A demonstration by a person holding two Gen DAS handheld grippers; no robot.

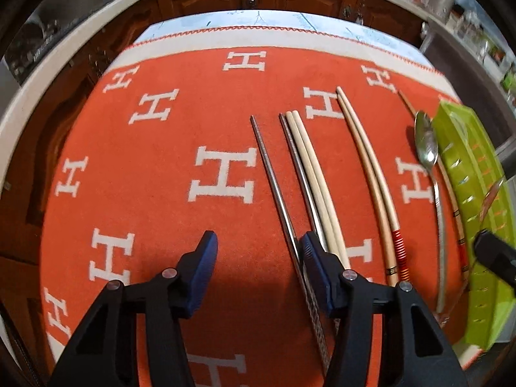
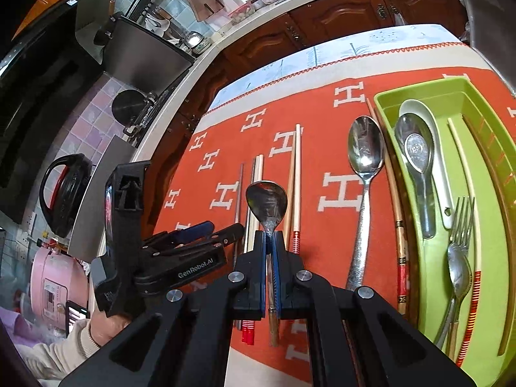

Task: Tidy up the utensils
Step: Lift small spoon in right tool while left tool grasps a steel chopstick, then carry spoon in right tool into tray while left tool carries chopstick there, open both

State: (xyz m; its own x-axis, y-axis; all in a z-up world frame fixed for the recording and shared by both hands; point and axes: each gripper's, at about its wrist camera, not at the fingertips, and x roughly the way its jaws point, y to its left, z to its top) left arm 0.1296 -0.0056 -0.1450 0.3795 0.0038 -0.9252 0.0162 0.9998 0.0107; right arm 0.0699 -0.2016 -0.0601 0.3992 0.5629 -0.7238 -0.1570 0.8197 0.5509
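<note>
My left gripper (image 1: 258, 242) hangs open over the orange cloth (image 1: 161, 193), pointing steeply down. A metal chopstick (image 1: 271, 174) lies just inside its right finger (image 1: 311, 254), and the pads do not press on it. A second metal chopstick (image 1: 300, 174), a cream pair (image 1: 309, 167) and a red-banded wooden pair (image 1: 371, 174) lie to the right. My right gripper (image 2: 269, 235) is shut on the handle of a small metal spoon (image 2: 266, 200), held above the cloth. The left gripper (image 2: 222, 229) shows to its left. A large spoon (image 2: 366, 148) lies beside the green tray (image 2: 383, 103).
The green tray (image 1: 467, 167) holds spoons, a fork (image 2: 461, 219) and chopsticks. One more chopstick (image 2: 398, 213) lies along its left wall. Dark wooden cabinets (image 2: 338, 9) and a counter stand beyond the table. A pink cooker (image 2: 48, 283) and a sleeve (image 2: 64, 348) are at the left.
</note>
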